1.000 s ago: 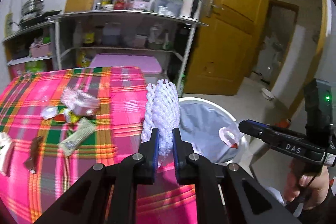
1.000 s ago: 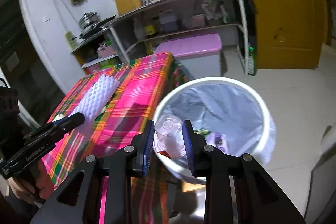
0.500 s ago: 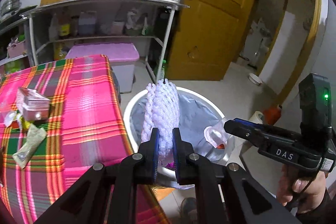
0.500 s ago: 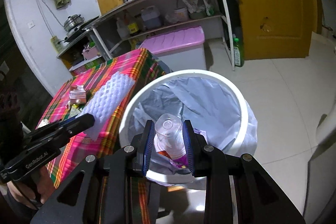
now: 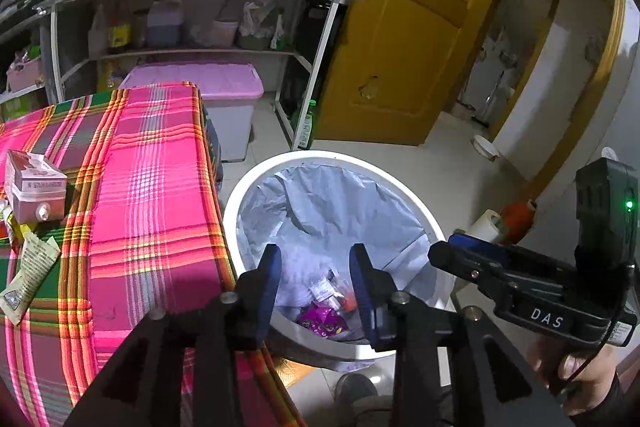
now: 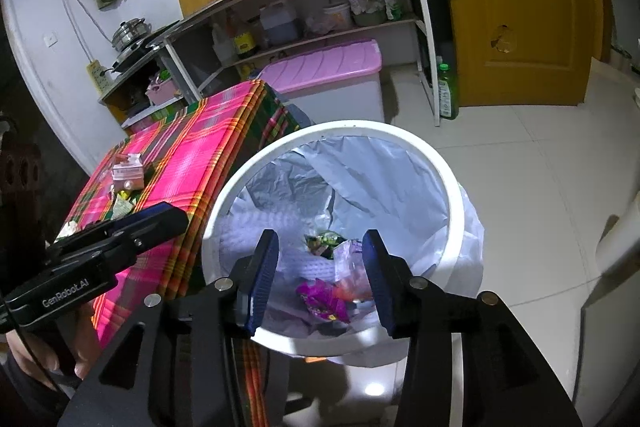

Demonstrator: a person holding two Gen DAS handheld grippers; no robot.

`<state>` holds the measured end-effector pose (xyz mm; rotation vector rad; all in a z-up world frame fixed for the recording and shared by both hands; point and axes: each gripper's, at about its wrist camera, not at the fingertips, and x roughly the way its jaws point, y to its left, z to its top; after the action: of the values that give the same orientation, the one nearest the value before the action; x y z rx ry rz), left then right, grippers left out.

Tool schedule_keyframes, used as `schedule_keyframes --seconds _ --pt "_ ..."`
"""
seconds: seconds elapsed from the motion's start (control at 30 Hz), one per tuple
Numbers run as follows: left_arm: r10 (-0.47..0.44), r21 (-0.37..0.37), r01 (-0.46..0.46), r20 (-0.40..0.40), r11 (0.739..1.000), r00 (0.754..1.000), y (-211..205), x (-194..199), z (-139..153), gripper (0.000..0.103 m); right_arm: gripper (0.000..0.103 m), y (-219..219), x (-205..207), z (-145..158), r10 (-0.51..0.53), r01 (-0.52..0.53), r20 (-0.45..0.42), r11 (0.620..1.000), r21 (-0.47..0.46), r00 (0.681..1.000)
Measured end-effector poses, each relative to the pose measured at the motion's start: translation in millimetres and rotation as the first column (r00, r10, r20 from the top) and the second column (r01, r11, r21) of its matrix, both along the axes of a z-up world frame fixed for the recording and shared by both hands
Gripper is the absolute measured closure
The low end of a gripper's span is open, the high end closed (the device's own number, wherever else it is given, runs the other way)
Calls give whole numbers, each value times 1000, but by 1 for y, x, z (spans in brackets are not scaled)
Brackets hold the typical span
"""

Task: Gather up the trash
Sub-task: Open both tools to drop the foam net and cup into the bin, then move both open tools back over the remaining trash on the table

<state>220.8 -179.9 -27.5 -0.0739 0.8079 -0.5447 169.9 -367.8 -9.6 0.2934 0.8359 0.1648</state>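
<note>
Plaid table (image 5: 152,195); white lined bin (image 5: 404,195) w/ wrappers

The white round trash bin (image 6: 448,187) stands on the floor just beside the bench, lined with a pale grey-blue bag. At its bottom lie a white foam net (image 6: 256,227), a purple wrapper (image 6: 320,301) and a green wrapper (image 6: 324,241). On the bench remain a pink carton (image 5: 34,187) and a crumpled paper packet (image 5: 28,273).

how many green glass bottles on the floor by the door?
1: green bottle stands on the floor between the shelf leg and the door. Others may hide behind the shelf.
</note>
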Motion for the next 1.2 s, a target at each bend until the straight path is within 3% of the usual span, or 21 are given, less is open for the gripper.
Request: schedule_keyframes --seconds 0.23,0.5,0.83,1.2 --pt "4 -37 -3 19 999 1000 9 -12 11 68 58 1 -12 15 2 -3 40 1000 15 999" --pt "33 -34 -30 93 999 995 28 -42 35 68 58 21 -36 45 41 -41 117 999 2 992" --pt "122 -18 -121 178 993 976 70 -89 61 68 58 62 -67 71 125 -120 183 992 -34 975" --pt "213 -6 -216 202 976 956 114 -128 66 62 58 101 -89 78 214 -203 211 977 -72 954"
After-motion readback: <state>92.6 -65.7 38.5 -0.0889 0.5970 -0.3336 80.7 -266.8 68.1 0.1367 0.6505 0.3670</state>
